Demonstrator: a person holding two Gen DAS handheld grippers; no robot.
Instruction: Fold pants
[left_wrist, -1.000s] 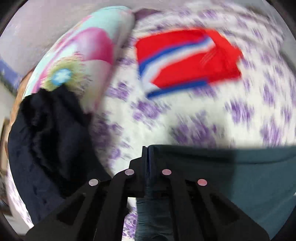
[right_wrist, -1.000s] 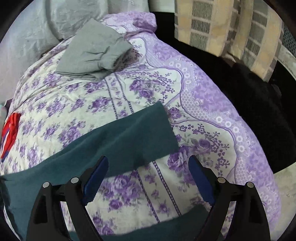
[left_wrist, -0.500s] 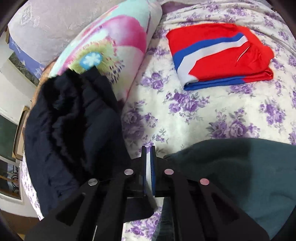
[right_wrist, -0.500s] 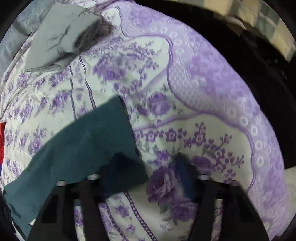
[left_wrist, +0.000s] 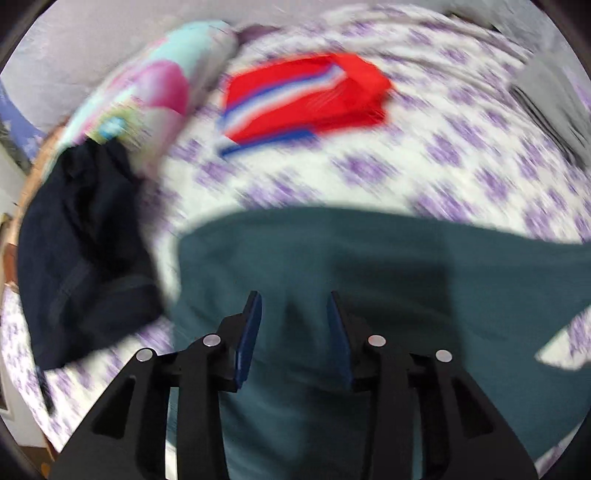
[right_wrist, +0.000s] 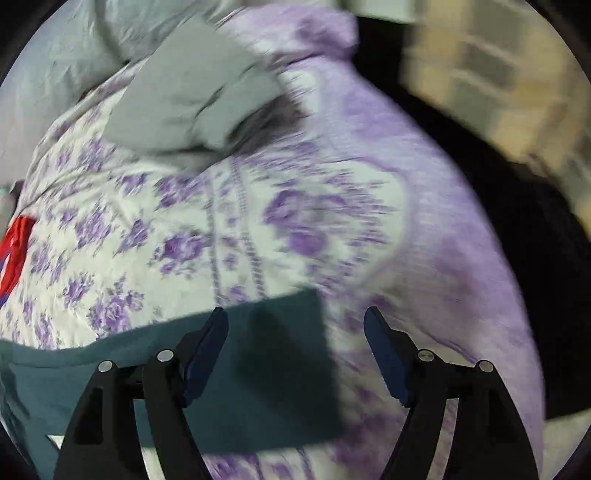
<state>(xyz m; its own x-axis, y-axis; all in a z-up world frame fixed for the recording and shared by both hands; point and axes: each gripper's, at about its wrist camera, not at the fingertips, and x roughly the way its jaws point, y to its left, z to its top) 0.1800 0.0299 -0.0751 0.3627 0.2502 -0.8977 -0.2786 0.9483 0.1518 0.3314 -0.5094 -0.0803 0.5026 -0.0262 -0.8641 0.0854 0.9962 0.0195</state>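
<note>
The dark teal pants (left_wrist: 388, 266) lie spread on the purple-flowered bedspread (left_wrist: 424, 173). My left gripper (left_wrist: 294, 301) is open above the teal cloth, its blue pads apart and holding nothing. In the right wrist view the pants' leg end (right_wrist: 266, 373) lies flat under my right gripper (right_wrist: 295, 317), which is open wide and empty. Both views are blurred by motion.
A folded red, white and blue garment (left_wrist: 306, 99) lies further up the bed. A dark navy garment (left_wrist: 81, 251) lies heaped at the left beside a colourful pillow (left_wrist: 155, 85). A folded grey garment (right_wrist: 192, 96) lies at the far end. The bed's edge (right_wrist: 517, 295) drops off right.
My left gripper, shut half a second ago, has opened over the teal pants. My right gripper has pulled back and opened wide; the leg end now lies flat below it.
</note>
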